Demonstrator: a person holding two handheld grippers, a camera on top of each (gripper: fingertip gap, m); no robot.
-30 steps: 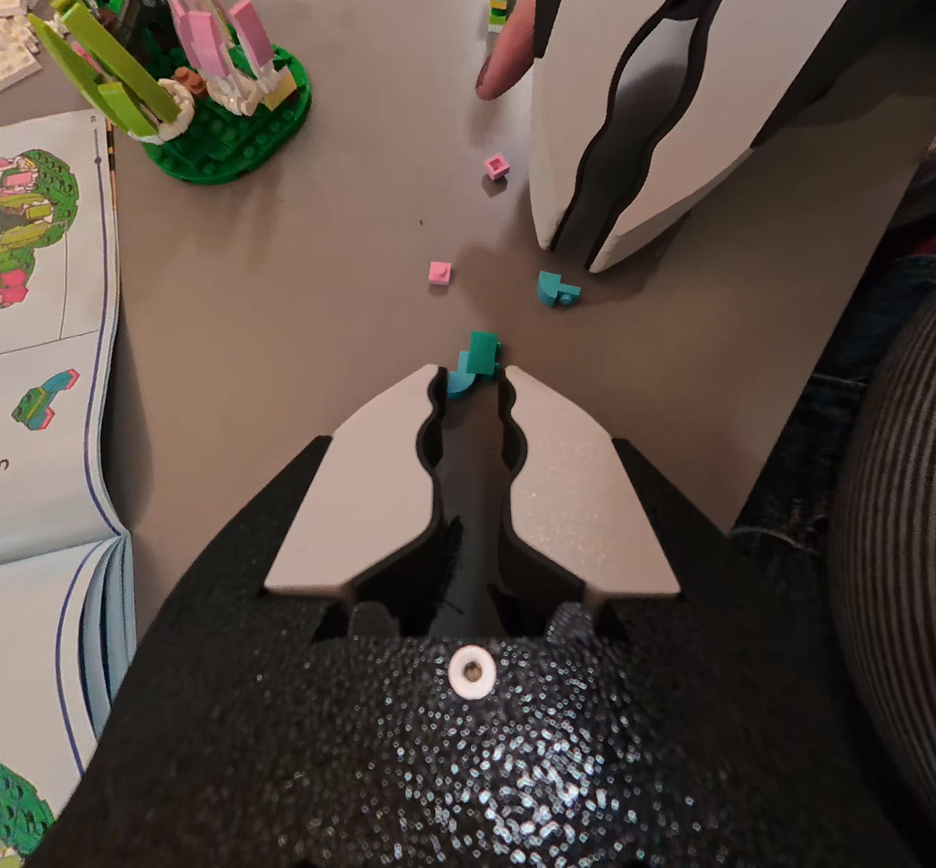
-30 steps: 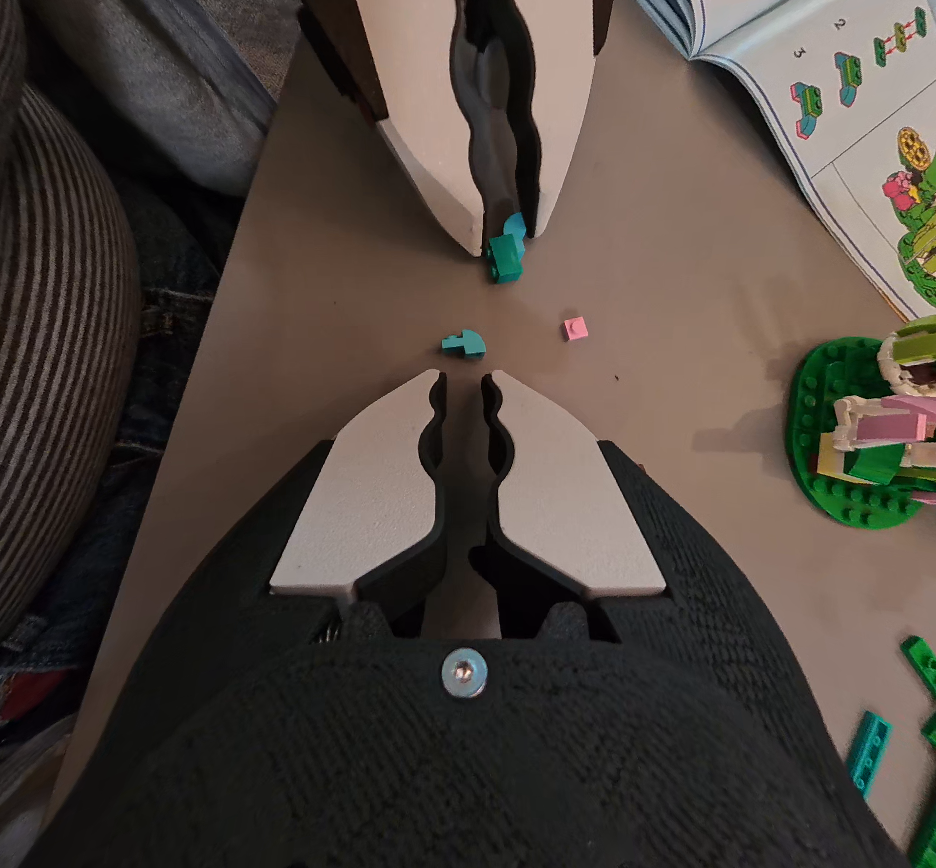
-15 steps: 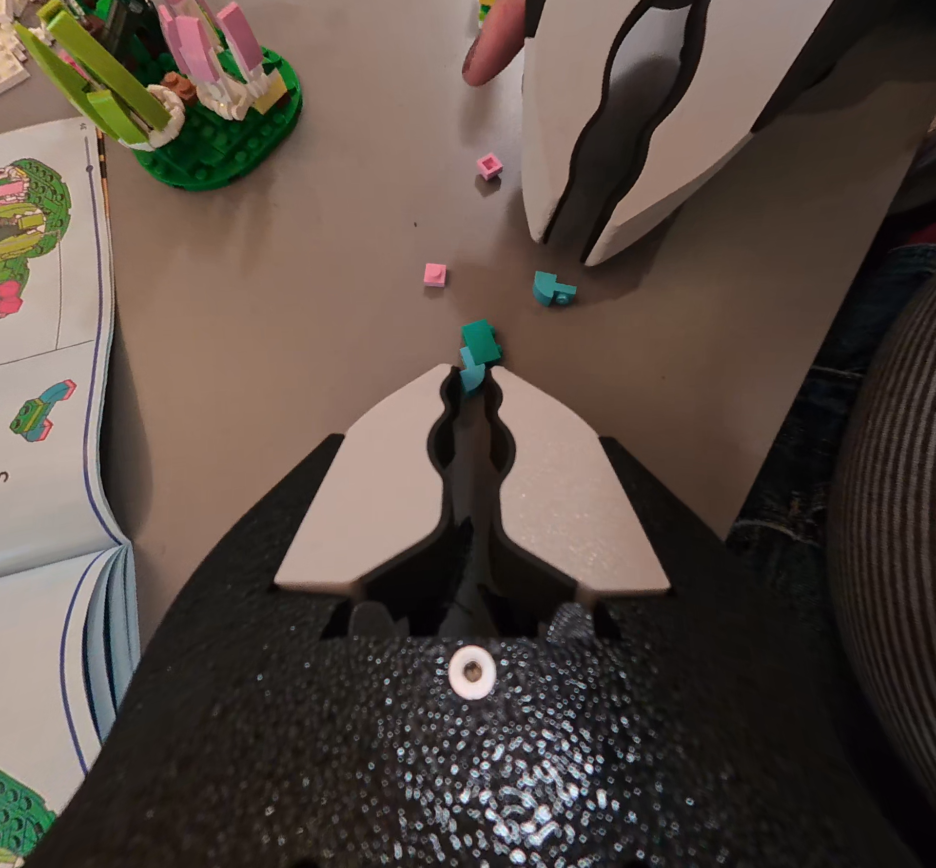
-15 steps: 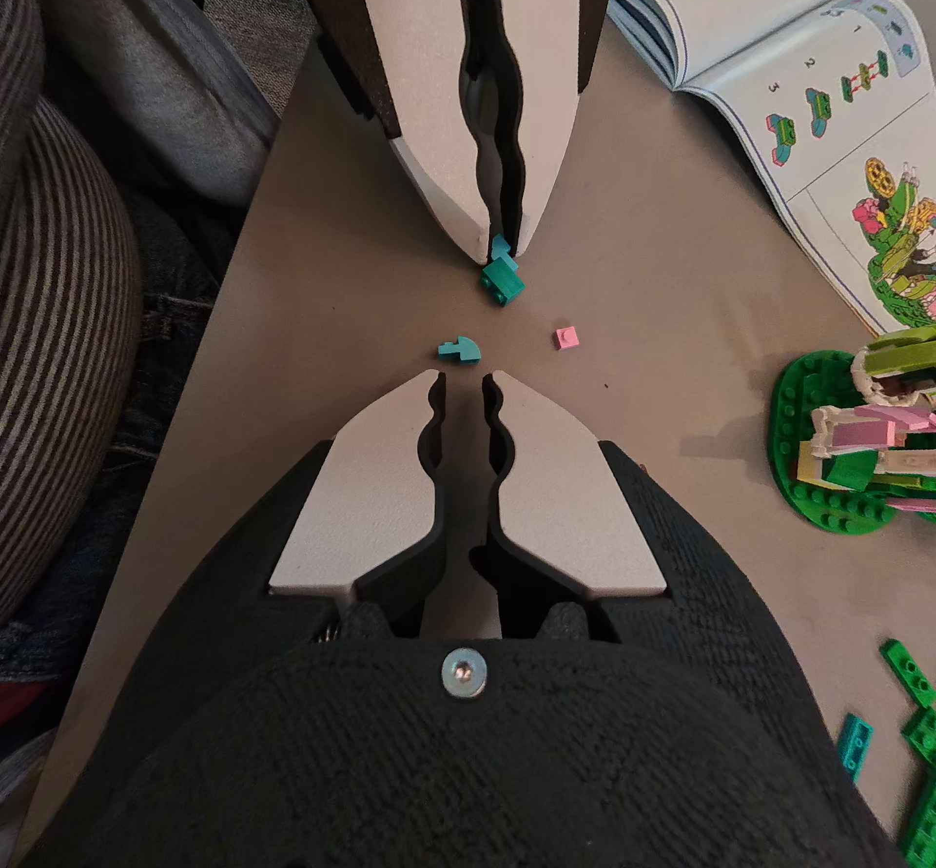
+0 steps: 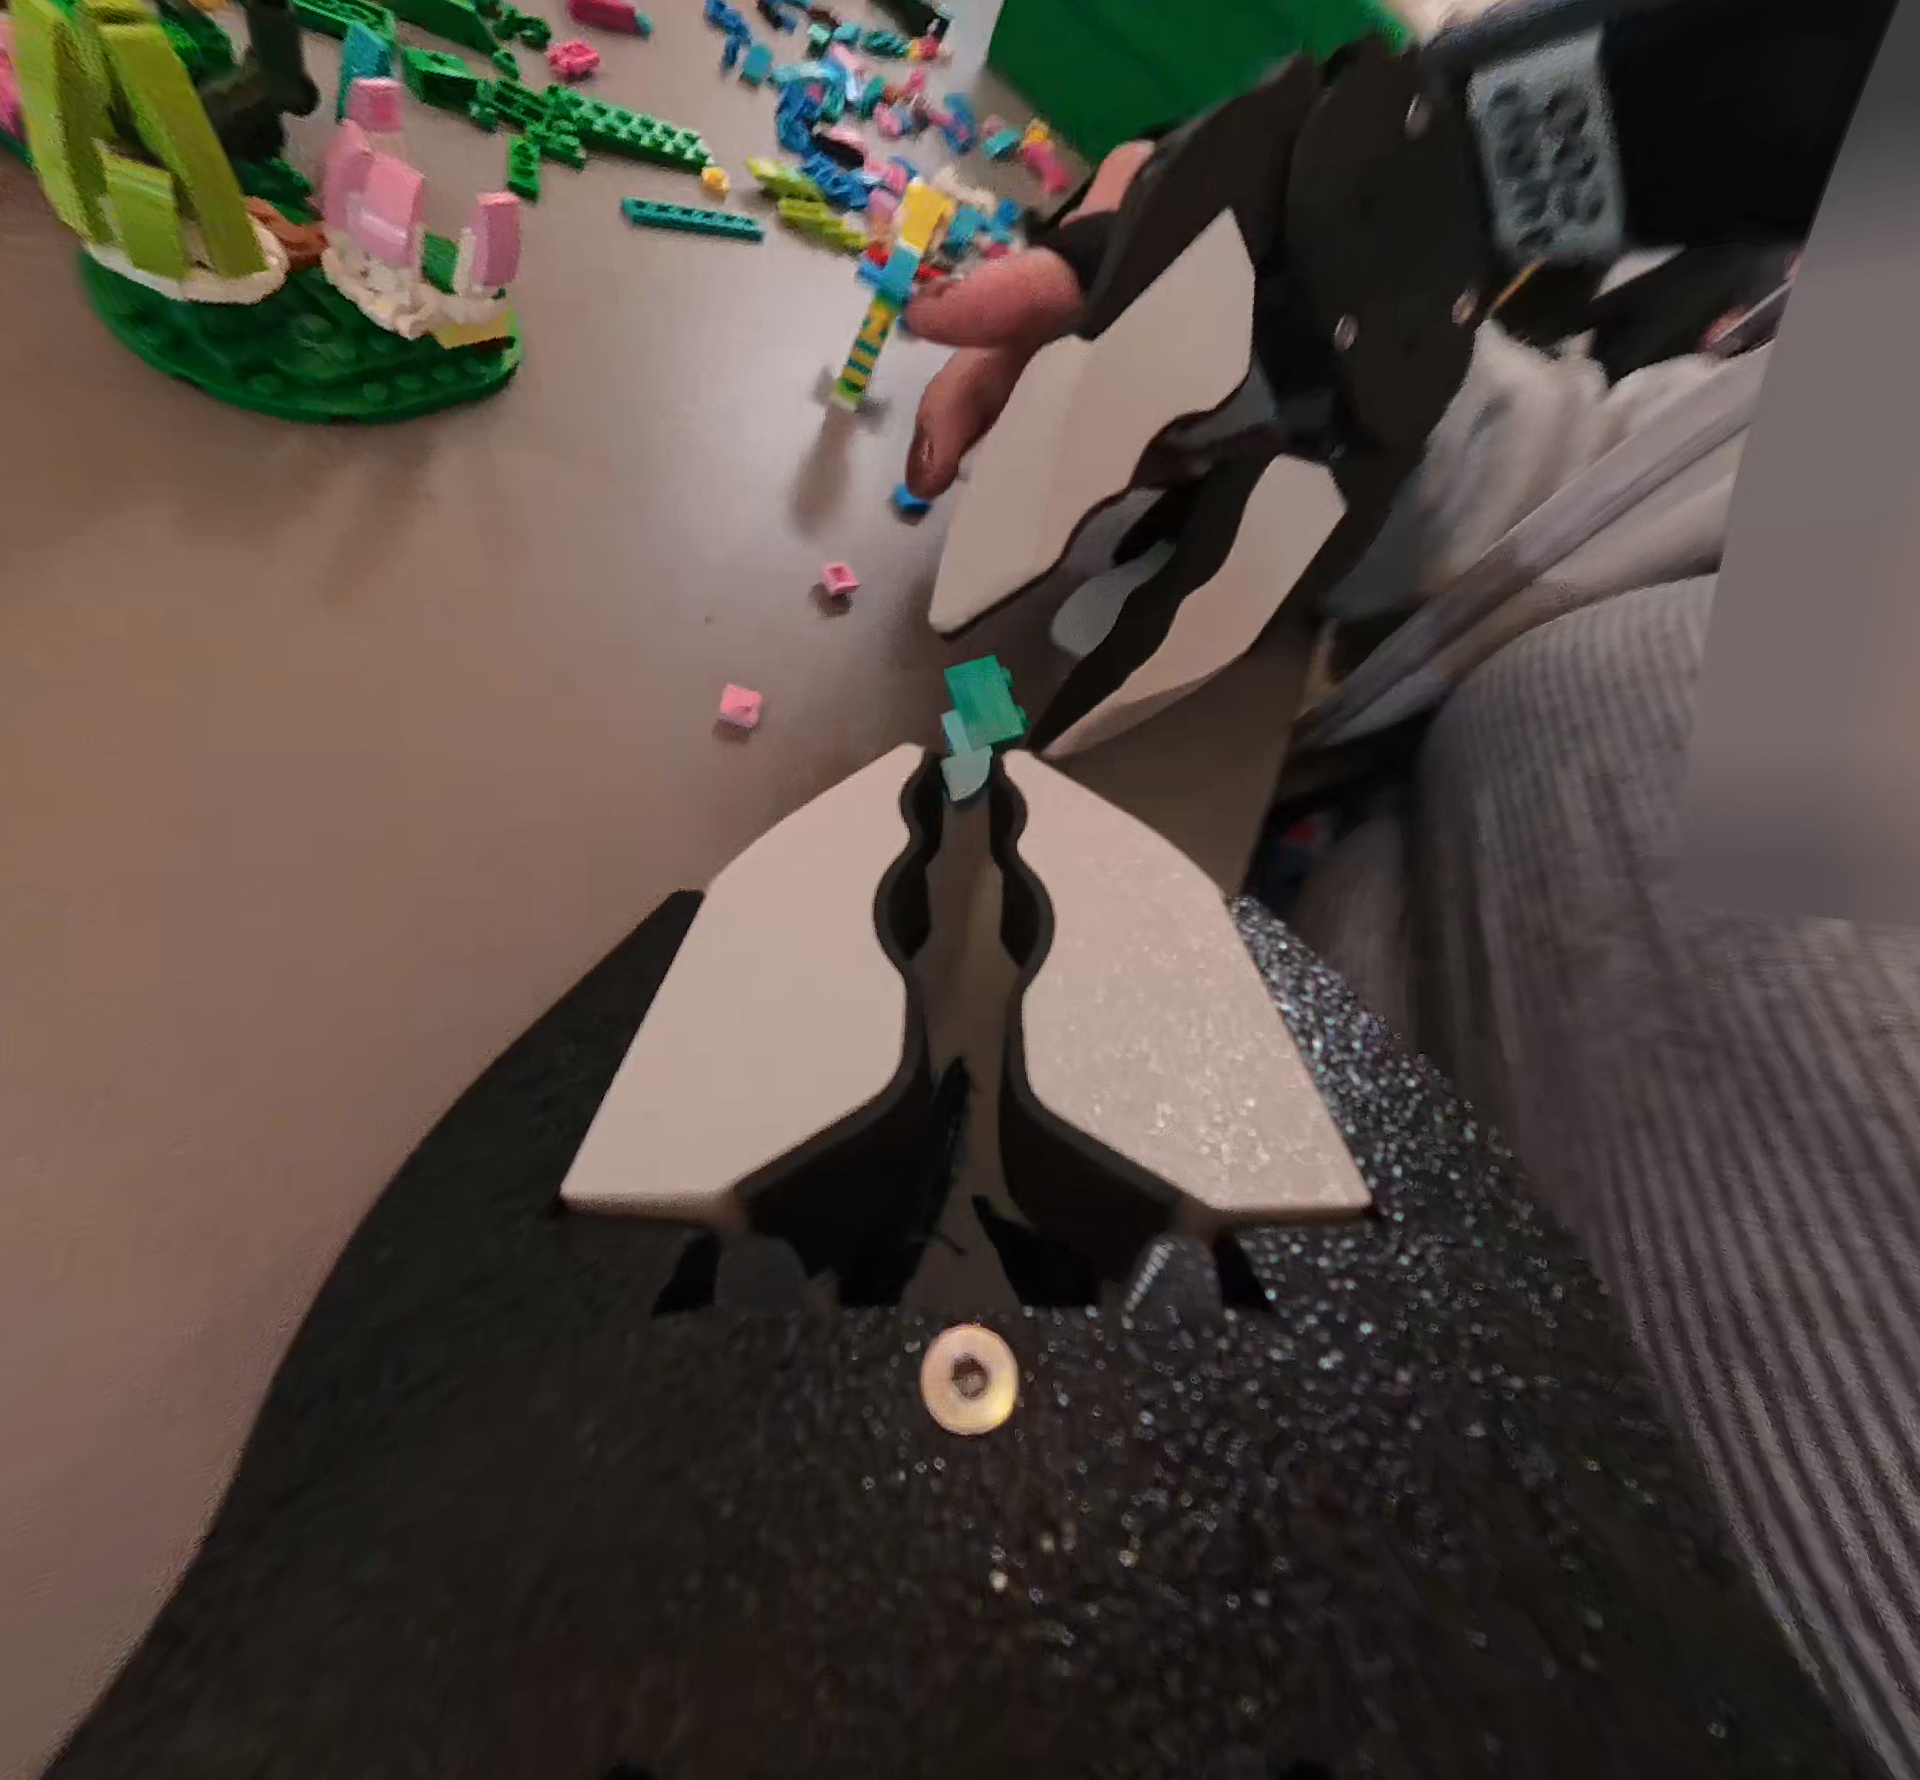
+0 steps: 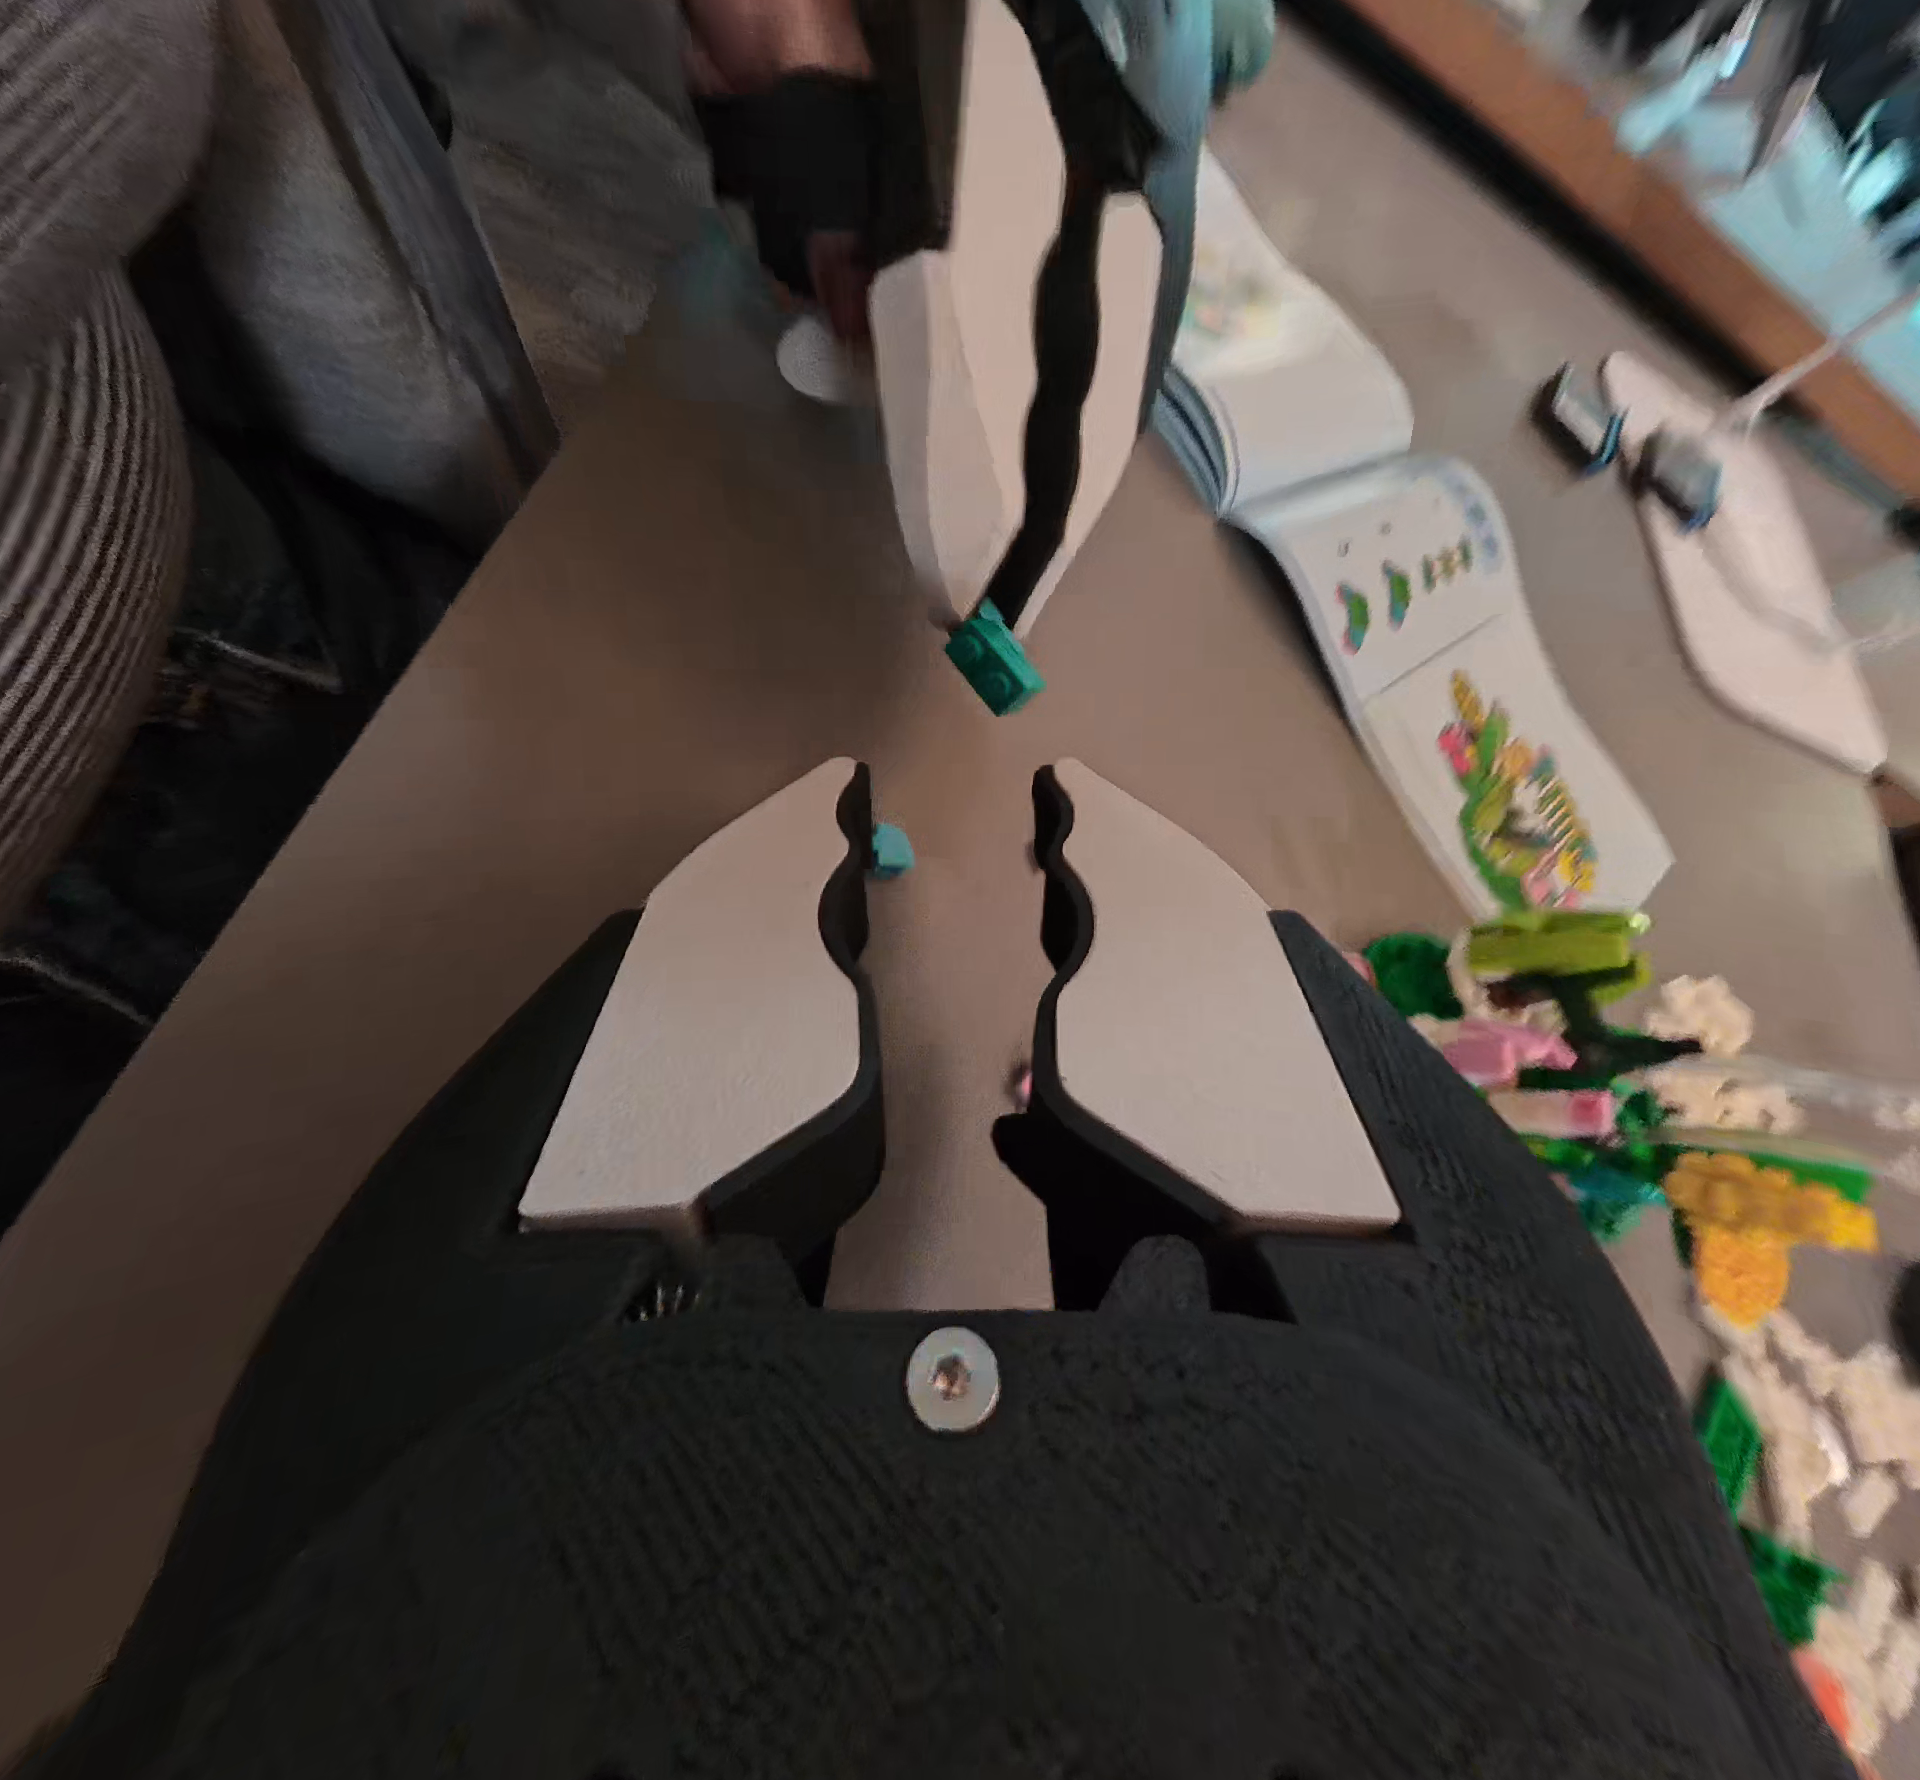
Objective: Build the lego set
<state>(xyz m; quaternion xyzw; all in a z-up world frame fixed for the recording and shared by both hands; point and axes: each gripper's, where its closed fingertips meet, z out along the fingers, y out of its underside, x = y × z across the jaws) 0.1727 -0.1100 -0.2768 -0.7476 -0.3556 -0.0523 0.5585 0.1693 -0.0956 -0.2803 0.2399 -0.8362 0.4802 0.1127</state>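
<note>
My left gripper (image 5: 966, 772) is shut on a small assembly of a dark teal brick and a lighter turquoise piece (image 5: 977, 707), held above the grey table (image 5: 416, 691). In the right wrist view the left gripper (image 6: 987, 624) comes down from above with the teal brick (image 6: 994, 658) at its tips. My right gripper (image 6: 945, 776) is open and empty, low over the table. A loose turquoise curved piece (image 6: 889, 847) lies by the inner edge of its left finger. In the left wrist view the right gripper's fingers (image 5: 1060, 442) stand just beyond the held assembly.
Two small pink pieces (image 5: 740, 705) (image 5: 837, 577) and a blue one (image 5: 910, 499) lie on the table. A green-based flower model (image 5: 291, 296) stands at the left, with a pile of loose bricks (image 5: 862, 120) behind. An open instruction booklet (image 6: 1455, 650) lies at the right. Only a small space, under 4 cm, lies between the two pairs of fingers.
My left gripper closed on the teal assembly and lifted it off the table. My right gripper opened wider and moved forward, so the loose turquoise piece now lies beside its left finger.
</note>
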